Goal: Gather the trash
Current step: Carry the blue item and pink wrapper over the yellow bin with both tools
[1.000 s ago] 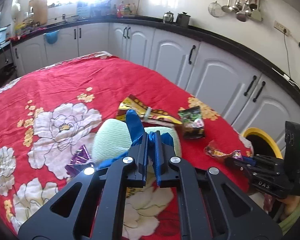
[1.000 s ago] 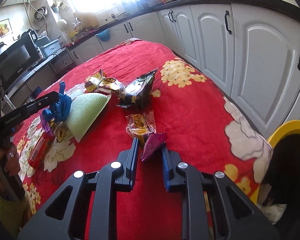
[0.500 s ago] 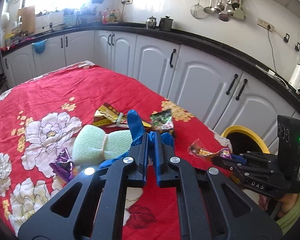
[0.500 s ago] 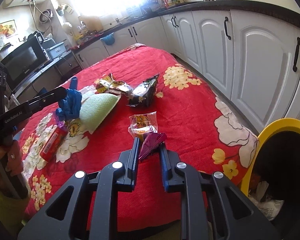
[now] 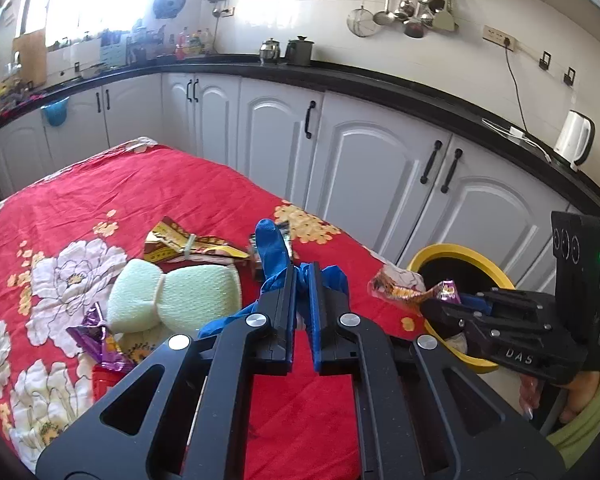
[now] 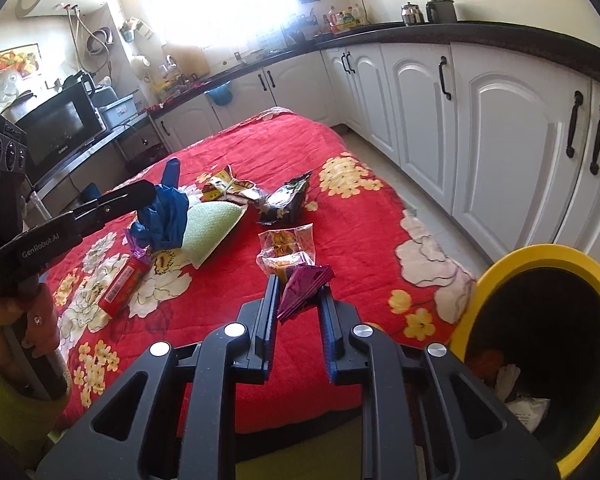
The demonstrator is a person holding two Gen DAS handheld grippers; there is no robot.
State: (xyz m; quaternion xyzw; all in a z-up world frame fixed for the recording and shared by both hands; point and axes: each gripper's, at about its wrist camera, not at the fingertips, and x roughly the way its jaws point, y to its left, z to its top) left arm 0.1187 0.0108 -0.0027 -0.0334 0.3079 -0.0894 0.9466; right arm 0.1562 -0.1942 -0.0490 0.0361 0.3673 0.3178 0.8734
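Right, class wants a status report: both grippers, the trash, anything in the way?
Left gripper shut on blue glove. Right gripper shut on purple wrapper, beside yellow bin. More wrappers on the red cloth. Path to bin clear.

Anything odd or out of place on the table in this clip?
Yes: wrappers lie scattered on the red cloth, beside a green sponge and a red packet. Nothing looks spilled or broken.

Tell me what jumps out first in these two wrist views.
The red floral cloth dominates, strewn with wrappers around a pale green sponge. Left tool is shut on a blue glove; right tool pinches a purple wrapper. A yellow-rimmed bin stands just off the cloth's right edge.
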